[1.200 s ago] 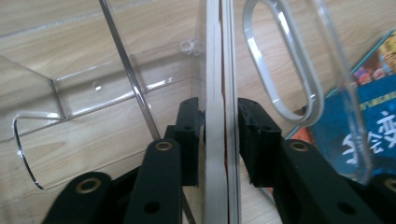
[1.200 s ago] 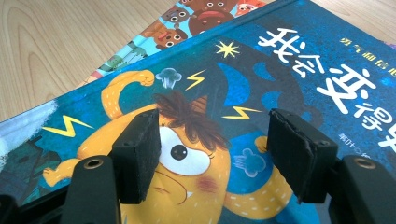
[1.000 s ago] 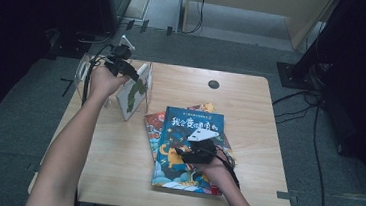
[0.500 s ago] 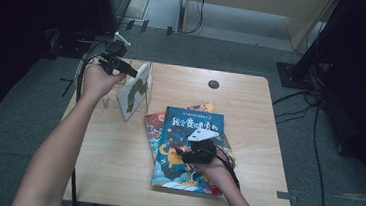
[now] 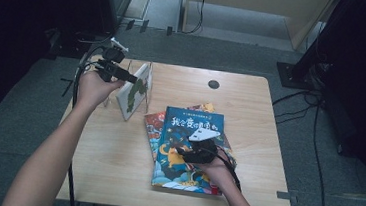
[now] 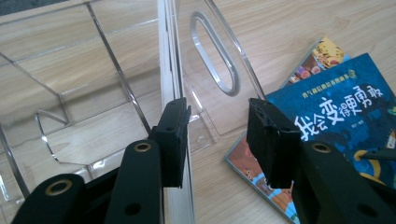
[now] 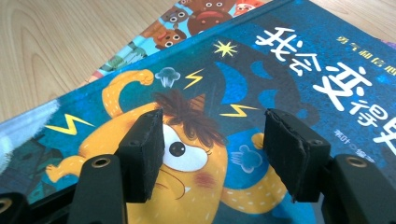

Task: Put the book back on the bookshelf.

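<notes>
A thin white book [image 5: 134, 93] [image 6: 169, 56] stands upright in a clear acrylic rack [image 5: 144, 105] [image 6: 93, 93] at the table's back left. My left gripper [image 5: 130, 78] [image 6: 219, 116] is open at the book's top edge. Its jaws have been opening, and one jaw lies beside the book's edge without pinching it. A blue picture book [image 5: 184, 123] [image 7: 280, 60] [image 6: 345, 107] lies flat on top of a red-orange book [image 5: 152, 123] [image 7: 196, 14]. My right gripper [image 5: 187, 151] [image 7: 215, 126] is open just above the blue cover. Its jaws have just been closing a little, with nothing pinched between them.
A third book's corner [image 5: 205, 106] [image 6: 327, 51] peeks out behind the blue one. A dark round hole [image 5: 213, 84] is set in the wooden table [image 5: 115, 167] near its back edge. Cables [image 5: 75, 81] trail off the left side. Dark equipment stands on the floor around the table.
My left hand has drawn back a little to the left and up from the rack. The right hand and the books have not moved.
</notes>
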